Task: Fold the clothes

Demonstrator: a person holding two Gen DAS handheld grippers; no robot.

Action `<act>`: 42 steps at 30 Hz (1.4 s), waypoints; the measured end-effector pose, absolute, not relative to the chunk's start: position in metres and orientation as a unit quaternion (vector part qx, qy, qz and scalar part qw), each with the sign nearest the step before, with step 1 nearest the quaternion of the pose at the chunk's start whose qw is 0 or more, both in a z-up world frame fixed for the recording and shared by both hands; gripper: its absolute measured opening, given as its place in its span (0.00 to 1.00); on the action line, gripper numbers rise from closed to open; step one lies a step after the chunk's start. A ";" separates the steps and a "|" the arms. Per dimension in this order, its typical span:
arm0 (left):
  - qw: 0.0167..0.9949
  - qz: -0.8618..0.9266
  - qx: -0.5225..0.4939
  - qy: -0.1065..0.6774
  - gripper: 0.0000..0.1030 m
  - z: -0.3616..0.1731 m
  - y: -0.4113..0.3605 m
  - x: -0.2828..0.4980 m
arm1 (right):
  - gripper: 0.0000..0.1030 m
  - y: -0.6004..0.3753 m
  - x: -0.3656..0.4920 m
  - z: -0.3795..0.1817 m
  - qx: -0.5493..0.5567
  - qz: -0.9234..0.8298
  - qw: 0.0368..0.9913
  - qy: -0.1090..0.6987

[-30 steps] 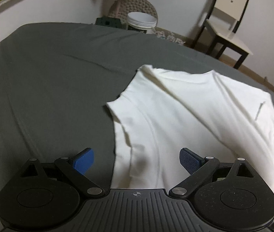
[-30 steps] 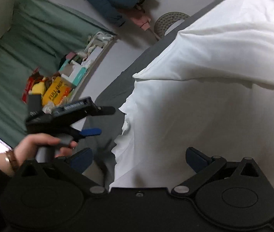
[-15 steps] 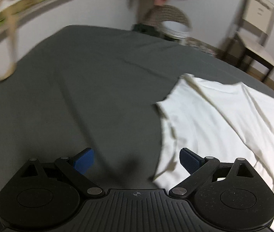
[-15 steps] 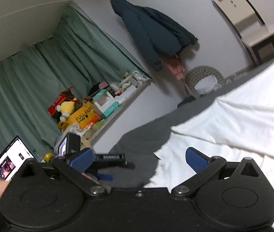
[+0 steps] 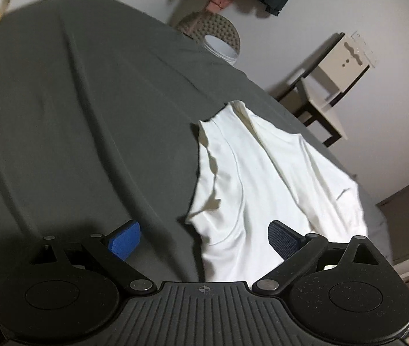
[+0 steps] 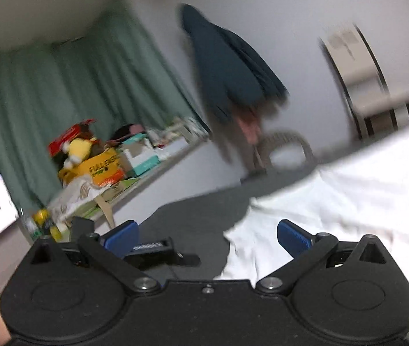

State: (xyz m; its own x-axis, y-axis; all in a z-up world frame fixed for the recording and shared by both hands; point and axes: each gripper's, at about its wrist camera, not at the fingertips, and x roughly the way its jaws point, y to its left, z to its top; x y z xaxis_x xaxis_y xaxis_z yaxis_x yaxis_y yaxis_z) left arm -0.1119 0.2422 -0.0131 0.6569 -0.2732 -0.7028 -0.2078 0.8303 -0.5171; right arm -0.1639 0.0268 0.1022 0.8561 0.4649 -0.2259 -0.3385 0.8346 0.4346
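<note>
White shirt [image 5: 262, 178]: partly folded on grey sheet [image 5: 74, 115], at 1 o'clock of left gripper [image 5: 204, 235]. Left gripper, right gripper [image 6: 207, 236]: fingers spread, empty.

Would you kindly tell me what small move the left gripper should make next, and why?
Probably lower the open left gripper onto the near edge of the white cotton shirt. That rumpled edge lies between its fingers on the dark grey sheet, and neither gripper holds anything.

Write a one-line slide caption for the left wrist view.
Open left gripper hovers over the near edge of a partly folded white shirt lying on a dark grey bedsheet.
</note>
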 end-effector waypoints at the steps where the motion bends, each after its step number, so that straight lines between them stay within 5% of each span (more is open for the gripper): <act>1: 0.866 -0.024 -0.285 0.410 0.93 -0.014 0.241 -0.112 | 1.00 0.036 -0.164 0.104 0.176 0.218 0.948 0.153; 11: 0.888 -0.046 -0.266 0.372 0.93 0.017 0.236 -0.134 | 1.00 0.002 -0.181 0.166 0.368 0.275 0.829 0.318; 16: 0.894 -0.050 -0.229 0.383 0.93 0.034 0.231 -0.138 | 1.00 -0.085 -0.179 0.240 0.440 0.325 0.793 0.267; 19: 0.905 -0.073 -0.171 0.383 0.93 0.048 0.219 -0.141 | 1.00 -0.131 -0.167 0.262 0.383 0.284 0.839 0.261; 27: 0.897 -0.222 0.148 0.353 0.93 0.081 0.145 -0.170 | 1.00 -0.201 -0.150 0.191 0.186 0.133 0.930 0.289; 34: 0.725 -0.367 0.515 0.272 0.93 0.044 0.056 -0.214 | 1.00 -0.227 -0.136 0.108 0.113 0.065 0.906 0.402; 41: 0.611 -0.376 0.656 0.233 0.92 0.005 0.025 -0.218 | 1.00 -0.214 -0.130 0.084 0.052 0.080 0.888 0.451; 42: 0.598 -0.372 0.672 0.227 0.81 0.000 0.025 -0.221 | 1.00 -0.209 -0.129 0.083 0.042 0.082 0.885 0.456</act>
State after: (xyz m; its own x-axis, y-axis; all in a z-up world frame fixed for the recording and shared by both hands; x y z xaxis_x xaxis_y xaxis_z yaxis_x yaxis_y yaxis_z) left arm -0.2210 0.0249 -0.0004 0.6204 -0.1403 -0.7717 0.7502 -0.1808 0.6360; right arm -0.1285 -0.2092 0.0833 0.5705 0.1840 -0.8004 -0.1077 0.9829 0.1492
